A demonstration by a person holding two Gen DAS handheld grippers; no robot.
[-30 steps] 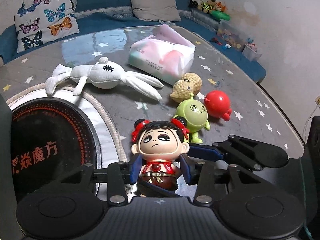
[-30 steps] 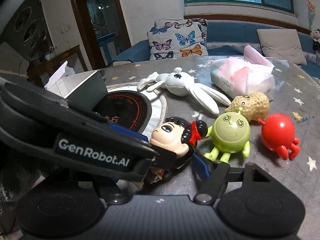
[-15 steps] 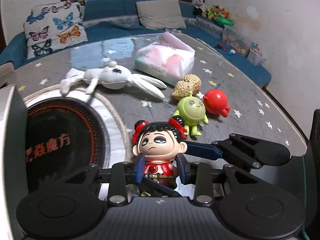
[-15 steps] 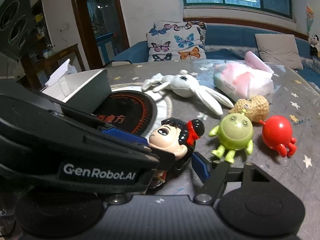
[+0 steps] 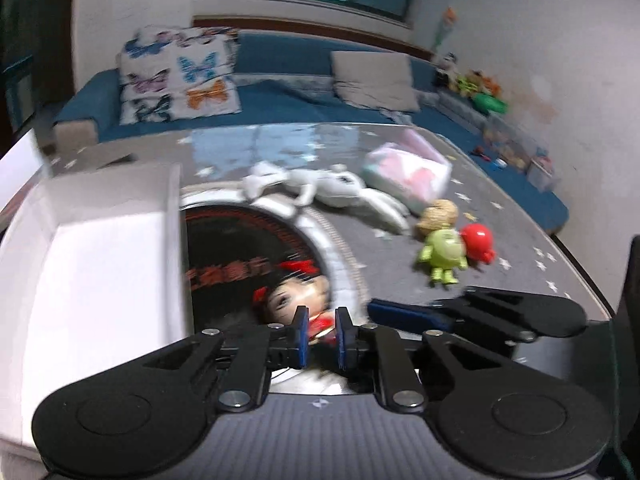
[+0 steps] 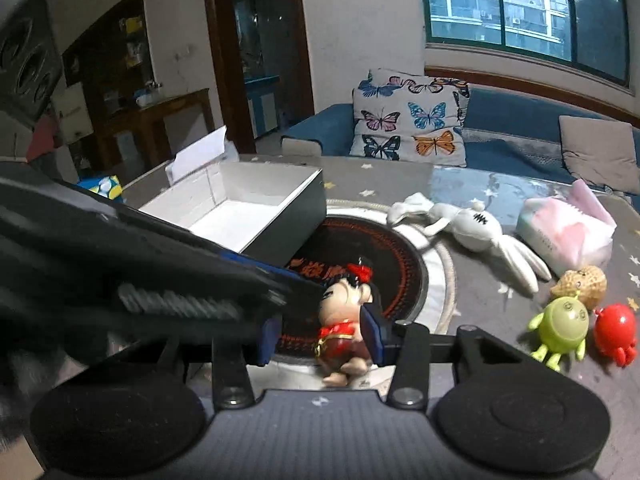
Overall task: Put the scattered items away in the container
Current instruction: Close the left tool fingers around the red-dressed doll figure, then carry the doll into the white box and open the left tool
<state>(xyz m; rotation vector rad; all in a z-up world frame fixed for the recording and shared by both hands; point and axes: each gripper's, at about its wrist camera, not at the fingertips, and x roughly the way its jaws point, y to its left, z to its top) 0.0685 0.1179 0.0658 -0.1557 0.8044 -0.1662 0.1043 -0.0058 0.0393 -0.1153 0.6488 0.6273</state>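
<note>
In the right wrist view the open box stands in the middle left of the frame, on the table, with its near corner over the round mat. The doll figure is in the lower centre, in front of the mat. The plush rabbit lies right of the box, behind the mat. The tissue pack is further right, at the frame's edge. Below the pack, in the lower right, sit the peanut toy, the round toy with eyes and the crab toy, close together. The butterfly pillow leans on the sofa behind the table, in the upper centre.
</note>
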